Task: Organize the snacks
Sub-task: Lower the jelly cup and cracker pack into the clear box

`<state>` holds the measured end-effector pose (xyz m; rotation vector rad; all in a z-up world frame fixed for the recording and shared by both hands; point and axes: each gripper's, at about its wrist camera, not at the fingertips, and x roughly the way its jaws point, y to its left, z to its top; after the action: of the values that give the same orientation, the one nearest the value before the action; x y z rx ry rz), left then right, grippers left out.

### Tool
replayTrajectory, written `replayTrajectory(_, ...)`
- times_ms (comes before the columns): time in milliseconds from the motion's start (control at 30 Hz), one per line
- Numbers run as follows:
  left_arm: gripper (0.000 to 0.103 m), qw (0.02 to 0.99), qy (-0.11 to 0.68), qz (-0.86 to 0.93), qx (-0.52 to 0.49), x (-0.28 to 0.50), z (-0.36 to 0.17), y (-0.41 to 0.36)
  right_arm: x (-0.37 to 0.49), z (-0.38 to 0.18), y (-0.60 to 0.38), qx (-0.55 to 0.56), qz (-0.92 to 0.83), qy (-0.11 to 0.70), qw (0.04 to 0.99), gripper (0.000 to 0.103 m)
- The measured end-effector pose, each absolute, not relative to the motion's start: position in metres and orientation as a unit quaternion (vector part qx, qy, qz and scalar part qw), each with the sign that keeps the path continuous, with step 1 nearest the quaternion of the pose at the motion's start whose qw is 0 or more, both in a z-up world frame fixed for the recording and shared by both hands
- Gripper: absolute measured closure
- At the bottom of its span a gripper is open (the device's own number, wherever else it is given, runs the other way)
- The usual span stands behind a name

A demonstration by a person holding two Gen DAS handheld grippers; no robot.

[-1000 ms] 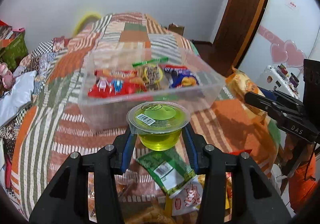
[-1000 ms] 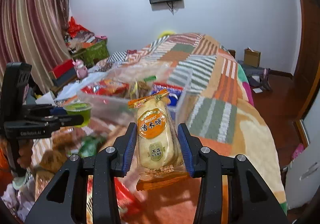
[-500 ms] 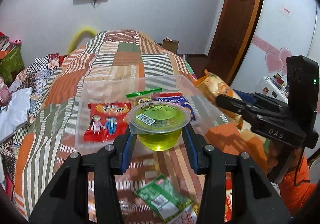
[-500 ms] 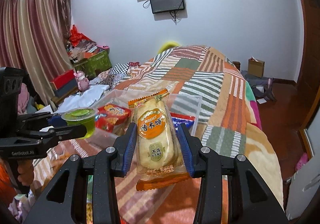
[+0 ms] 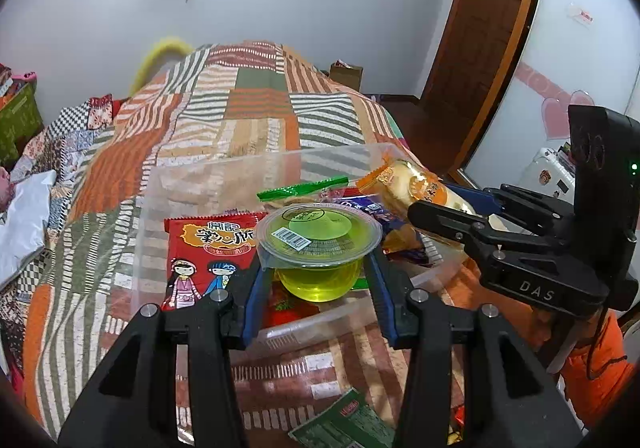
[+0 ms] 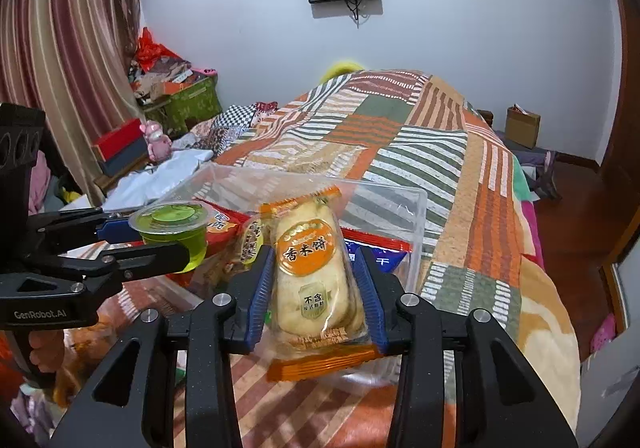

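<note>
The left hand-held gripper [image 5: 318, 280] is clamping a green jelly cup [image 5: 318, 244] over the clear bin [image 5: 224, 172] on the bed [image 5: 248, 104], while the right hand-held gripper [image 6: 312, 288] is squeezing a rice cracker pack [image 6: 310, 268] above the bin's right end

Clear glossy plastic bin [image 5: 224, 184], shiny film cracker wrapper [image 6: 310, 268] (crinkled), matt woven patchwork blanket [image 5: 256, 108].

Bin [image 5: 192, 184] sitting on bed [image 5: 256, 96]; snack packets [image 5: 208, 248] lying inside (one more packet [image 5: 344, 424] lying before it).
</note>
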<state>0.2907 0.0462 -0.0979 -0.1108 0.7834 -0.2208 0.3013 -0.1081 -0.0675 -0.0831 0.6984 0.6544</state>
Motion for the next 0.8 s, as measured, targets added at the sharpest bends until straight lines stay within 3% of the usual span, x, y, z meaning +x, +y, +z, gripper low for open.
replayTrajectory(467,0.057,0.904,0.406,-0.115,-0.069,0.298,-0.116,0.045,0.308,-0.078,-0.096,-0.059,0.316,0.353,0.878,0.066)
replayTrajectory(800,0.057,0.91,0.393,-0.117,-0.067,0.279,-0.101,0.043,0.298,-0.069,-0.104,-0.061,0.313,0.349,0.881,0.057)
